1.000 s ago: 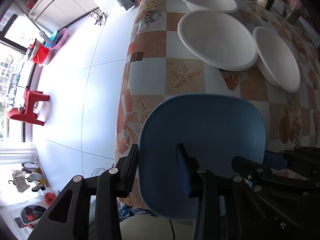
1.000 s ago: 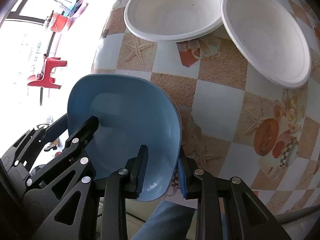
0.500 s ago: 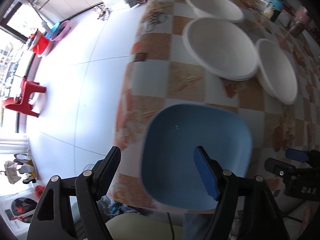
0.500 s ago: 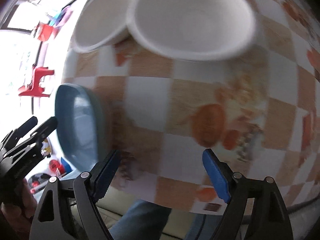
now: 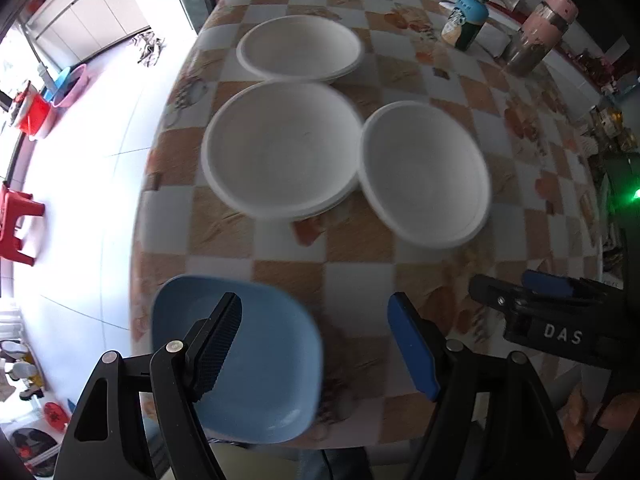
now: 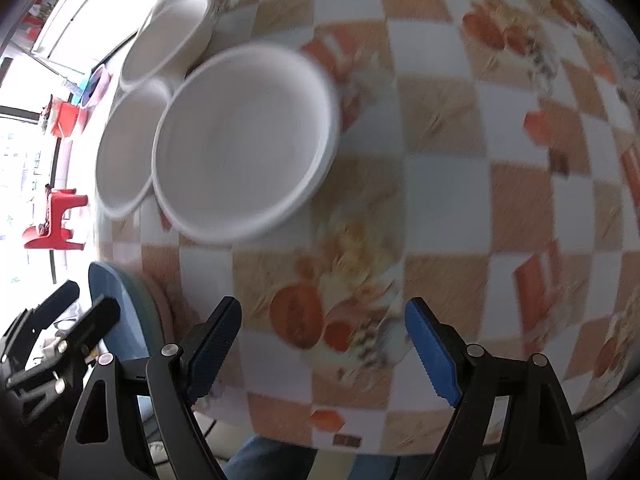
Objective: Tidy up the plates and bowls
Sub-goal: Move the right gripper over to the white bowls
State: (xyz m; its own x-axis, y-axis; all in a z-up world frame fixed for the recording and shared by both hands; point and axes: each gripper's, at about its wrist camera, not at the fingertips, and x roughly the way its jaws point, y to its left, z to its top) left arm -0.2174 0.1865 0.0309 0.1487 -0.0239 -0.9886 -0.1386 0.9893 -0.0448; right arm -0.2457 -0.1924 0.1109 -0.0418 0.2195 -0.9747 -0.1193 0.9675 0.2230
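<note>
Both tools stand wide with nothing between their pads: the left tool (image 5: 316, 344) hangs over the near edge of the surface, one dark pad in front of the blue bowl, while the right tool (image 6: 324, 348) hovers above bare checked cloth further along. Each has just been opening, and the bowl that sat in their grip a moment ago is now free of both.

Largest in view is the surface (image 5: 400, 272) itself, covered in an orange-and-white checked cloth printed with starfish and shells. On it sit three white plates (each looks like a small stack, though blur makes that hard to tell): the middle plate (image 5: 280, 148), the right-hand plate (image 5: 424, 172) whose rim touches it, and the far plate (image 5: 300, 46) just beyond. The blue bowl (image 5: 260, 360) rests upright at the near left corner, well apart from the white ones; the right wrist view shows a greenish and a pinkish rim beneath it.

Smaller still, a teal-capped bottle (image 5: 466, 20) and a pink-lidded jar (image 5: 536, 32) stand at the far side.
</note>
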